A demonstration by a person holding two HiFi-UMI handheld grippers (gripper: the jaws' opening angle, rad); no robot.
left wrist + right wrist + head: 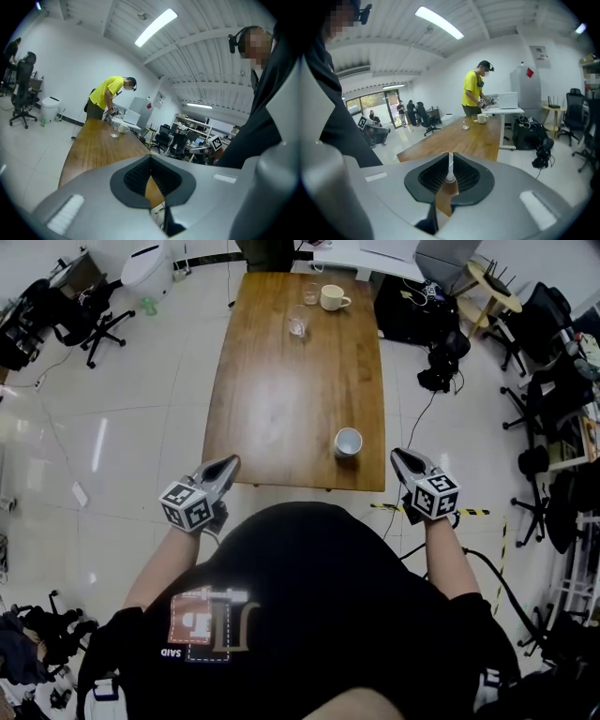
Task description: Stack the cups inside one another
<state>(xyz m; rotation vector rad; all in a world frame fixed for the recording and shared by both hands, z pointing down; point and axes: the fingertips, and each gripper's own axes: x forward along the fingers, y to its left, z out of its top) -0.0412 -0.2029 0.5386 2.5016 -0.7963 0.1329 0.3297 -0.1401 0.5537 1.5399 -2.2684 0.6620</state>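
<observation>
The left gripper (228, 465) hovers just off the near left corner of the wooden table (281, 399). Its jaws are pressed together, with nothing between them; in the left gripper view the dark ribbed pads (136, 176) meet at their tips. The right gripper (398, 457) hangs just past the table's near right corner, off its edge. Its jaws are also drawn together, leaving only a thin slit between the pads (464, 176). A sliver of white shows through that slit, but what it is cannot be told. Neither gripper touches anything.

A white cup (348, 442) stands upright, mouth up, near the table's near right edge, beside the right gripper but apart from it. Well apart, toward the far end, stands a clear glass (297, 322). Beyond it are a second glass (310, 292) and a white mug (332, 298) side by side. A person in a yellow shirt (473, 93) bends over the far end of the table.
</observation>
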